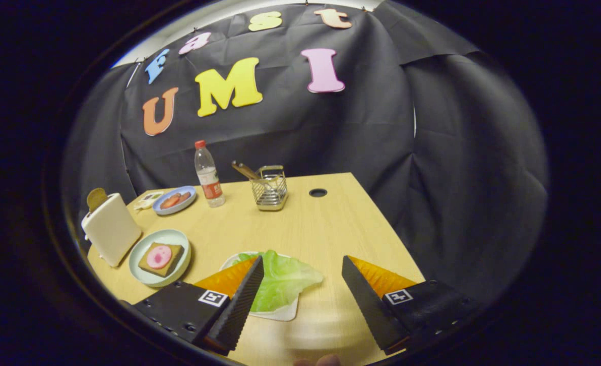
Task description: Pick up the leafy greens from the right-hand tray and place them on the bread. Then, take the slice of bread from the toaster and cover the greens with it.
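Two ribbed, wedge-shaped fingers of the gripper [303, 290] stand wide apart, holding nothing, above the smooth wooden bench [325, 223]. One crinkled leafy green [285, 279] lies on a white tray [285, 312] by the left finger; one bread slice [160, 258] sits on a round plate [178, 236], one slice [96, 198] in the boxy toaster [111, 229].

the gripper [303, 277] hangs open over bare table [330, 229], its left finger above the leafy greens [282, 279]. open wood runs ahead to the wire caddy [270, 190] and bottle [209, 175]; plate with bread [160, 256] and toaster [109, 229] crowd the left.
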